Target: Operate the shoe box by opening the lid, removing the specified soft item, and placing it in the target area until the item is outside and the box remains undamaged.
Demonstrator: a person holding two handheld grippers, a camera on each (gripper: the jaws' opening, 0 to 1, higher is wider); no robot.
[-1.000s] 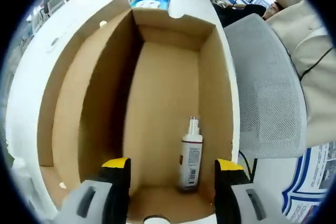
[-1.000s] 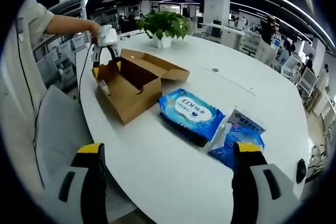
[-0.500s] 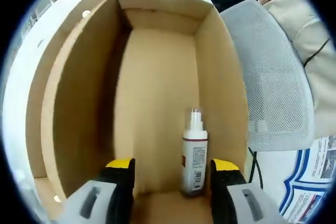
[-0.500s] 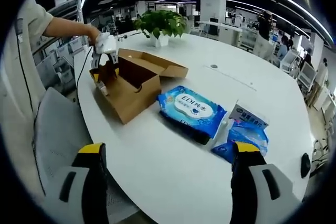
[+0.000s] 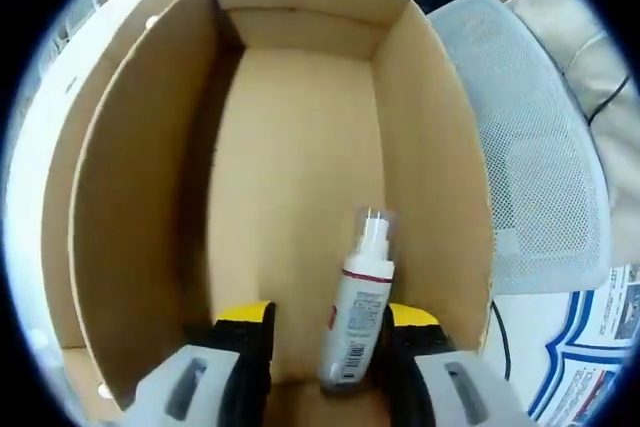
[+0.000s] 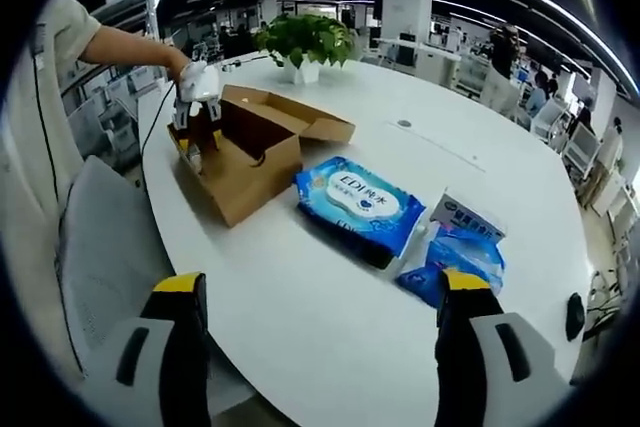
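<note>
On a white table point(image 6: 330, 277), my open box point(image 5: 300, 147) holds one small spray bottle point(image 5: 352, 317) lying at the box's near end. My left gripper point(image 5: 325, 347) reaches into the box, jaws apart either side of the bottle. It looks light, stiff and slippery, so I'd grip mid-body. My right gripper point(image 6: 315, 347) hangs wide apart, well away from the box

The shoe box point(image 5: 300, 147) was matt brown cardboard; inside it, the bottle point(image 5: 352, 317) looked smooth white plastic. Beside the box, the wipes pack point(image 6: 358, 199) was glossy film.
</note>
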